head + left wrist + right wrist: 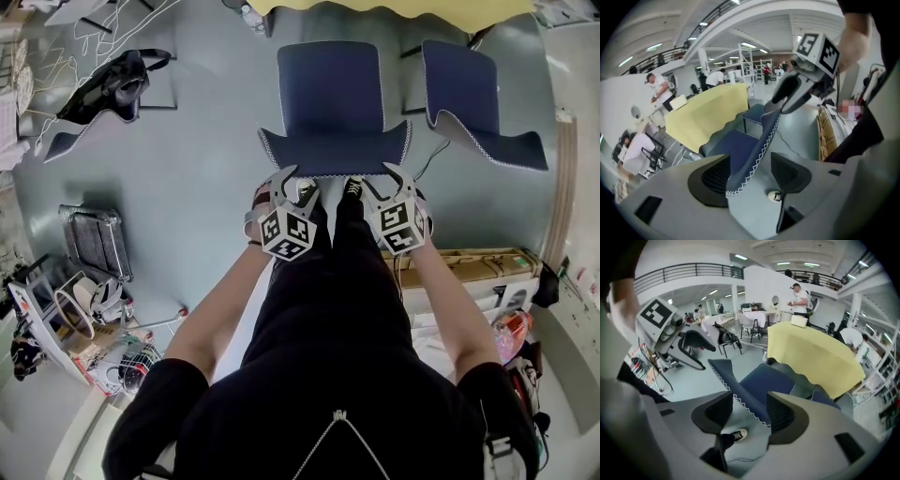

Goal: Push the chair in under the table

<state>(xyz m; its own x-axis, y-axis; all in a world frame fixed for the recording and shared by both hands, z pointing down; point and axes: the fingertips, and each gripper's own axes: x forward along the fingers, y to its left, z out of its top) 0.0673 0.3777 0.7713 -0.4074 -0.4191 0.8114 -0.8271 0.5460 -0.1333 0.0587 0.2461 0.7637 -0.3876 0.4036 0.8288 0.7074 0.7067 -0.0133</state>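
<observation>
My left gripper (295, 187) and right gripper (378, 185) have jaws apart, straddling the chair (333, 103) backrest — unclamped; I'd close evenly, then push straight toward the table (394, 9).

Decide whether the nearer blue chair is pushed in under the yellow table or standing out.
Out: the head view shows the whole seat of the chair, clear of the yellow table.

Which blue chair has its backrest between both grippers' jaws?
The middle chair, straight before the person; the right chair and left chair stand aside.
</observation>
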